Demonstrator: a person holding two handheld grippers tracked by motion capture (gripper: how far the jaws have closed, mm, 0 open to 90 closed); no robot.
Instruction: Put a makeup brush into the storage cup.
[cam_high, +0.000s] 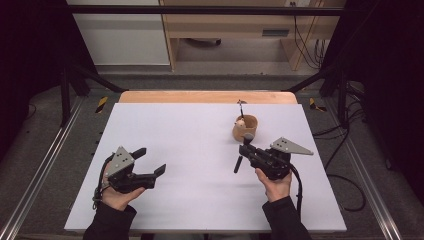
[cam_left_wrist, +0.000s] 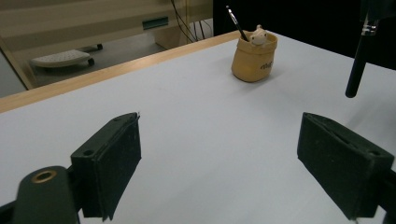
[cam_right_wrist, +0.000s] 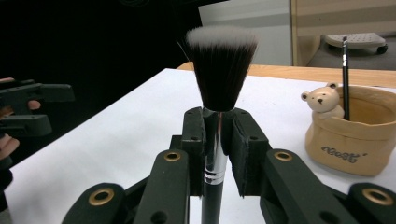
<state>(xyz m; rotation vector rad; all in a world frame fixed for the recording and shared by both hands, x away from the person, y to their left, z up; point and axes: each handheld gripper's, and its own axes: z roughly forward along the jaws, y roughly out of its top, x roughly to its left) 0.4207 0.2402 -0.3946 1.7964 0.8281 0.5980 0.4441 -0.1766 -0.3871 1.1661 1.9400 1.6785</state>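
Observation:
My right gripper (cam_high: 245, 148) (cam_right_wrist: 215, 122) is shut on the silver ferrule of a makeup brush (cam_right_wrist: 221, 70) with a dark, white-tipped head. Its black handle (cam_high: 238, 164) (cam_left_wrist: 357, 65) hangs below the jaws over the white table. Just beyond stands a tan cup (cam_high: 245, 128) (cam_right_wrist: 356, 140) (cam_left_wrist: 254, 58) with a small bear figure (cam_right_wrist: 322, 100) on its rim and a thin black brush (cam_right_wrist: 345, 70) (cam_left_wrist: 236, 25) standing in it. My left gripper (cam_high: 152, 160) (cam_left_wrist: 219, 140) is held low at the table's left, jaws open, nothing between them. In the right gripper view, the left gripper (cam_right_wrist: 29, 109) appears at the far left.
The white tabletop (cam_high: 190, 145) has a wooden strip (cam_high: 207, 97) along its far edge. Black frame posts (cam_high: 65, 85) stand at the sides, and cables (cam_high: 345, 185) lie on the floor to the right. Behind is a wooden desk (cam_high: 240, 25).

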